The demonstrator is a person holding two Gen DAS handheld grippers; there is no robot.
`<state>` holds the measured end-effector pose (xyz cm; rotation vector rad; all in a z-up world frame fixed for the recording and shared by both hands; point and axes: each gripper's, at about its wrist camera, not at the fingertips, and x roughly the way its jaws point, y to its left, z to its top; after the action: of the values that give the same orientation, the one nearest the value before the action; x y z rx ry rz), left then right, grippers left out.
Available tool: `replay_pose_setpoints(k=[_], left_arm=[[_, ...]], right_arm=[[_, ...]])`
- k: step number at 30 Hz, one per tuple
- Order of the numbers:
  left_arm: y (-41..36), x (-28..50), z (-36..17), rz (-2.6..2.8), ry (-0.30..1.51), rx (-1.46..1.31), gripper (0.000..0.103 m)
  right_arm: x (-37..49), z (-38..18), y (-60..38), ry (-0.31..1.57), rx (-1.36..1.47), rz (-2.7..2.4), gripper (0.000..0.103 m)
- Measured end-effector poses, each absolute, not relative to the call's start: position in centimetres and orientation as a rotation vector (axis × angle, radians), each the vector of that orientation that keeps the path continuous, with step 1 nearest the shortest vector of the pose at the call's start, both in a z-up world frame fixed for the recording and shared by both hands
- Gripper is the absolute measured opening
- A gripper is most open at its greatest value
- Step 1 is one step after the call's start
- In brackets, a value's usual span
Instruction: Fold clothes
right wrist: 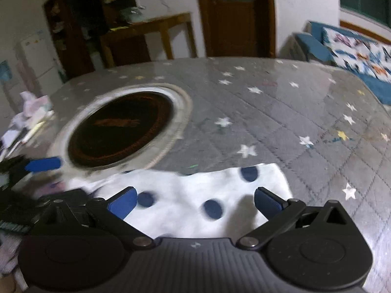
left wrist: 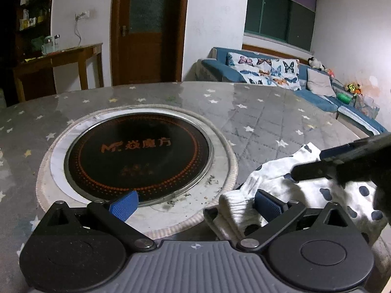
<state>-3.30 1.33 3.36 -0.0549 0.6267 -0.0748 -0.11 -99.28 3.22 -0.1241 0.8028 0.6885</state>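
A white garment with dark blue dots (right wrist: 195,195) lies crumpled on the table's near side. My right gripper (right wrist: 195,203) is open just above it, with the cloth spread between and below its blue pads. In the left wrist view the garment (left wrist: 281,183) is at the lower right, and a ribbed white cuff (left wrist: 234,210) touches the inner side of my left gripper's right finger. My left gripper (left wrist: 195,205) is open and holds nothing. The right gripper's black fingers (left wrist: 315,169) reach over the cloth from the right. The right wrist view is blurred by motion.
A round black induction hob (left wrist: 139,156) is set in the grey star-patterned table cover (left wrist: 268,117). Loose clothes (right wrist: 29,114) are piled at the table's left edge. Beyond stand a blue sofa (left wrist: 317,92), a wooden side table (left wrist: 61,58) and a door (left wrist: 144,29).
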Motion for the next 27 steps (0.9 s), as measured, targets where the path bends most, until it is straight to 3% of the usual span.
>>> replay_pose_setpoints(k=[7, 16, 27], left_arm=[[1.3, -4.4, 3.0, -0.062, 0.633, -0.062, 0.103], [1.2, -5.1, 3.5, -0.048, 0.623, -0.044, 0.103], [1.1, -5.5, 3.7, -0.030, 0.632, -0.054, 0.103]], right_arm=[[-7.1, 3.8, -99.4, 0.749, -0.152, 0.831, 0.103], [-9.9, 2.8, -99.7, 0.716, -0.204, 0.817, 0.103], [-15.4, 3.3, -98.3, 0.590, -0.459, 0.935, 0.102]])
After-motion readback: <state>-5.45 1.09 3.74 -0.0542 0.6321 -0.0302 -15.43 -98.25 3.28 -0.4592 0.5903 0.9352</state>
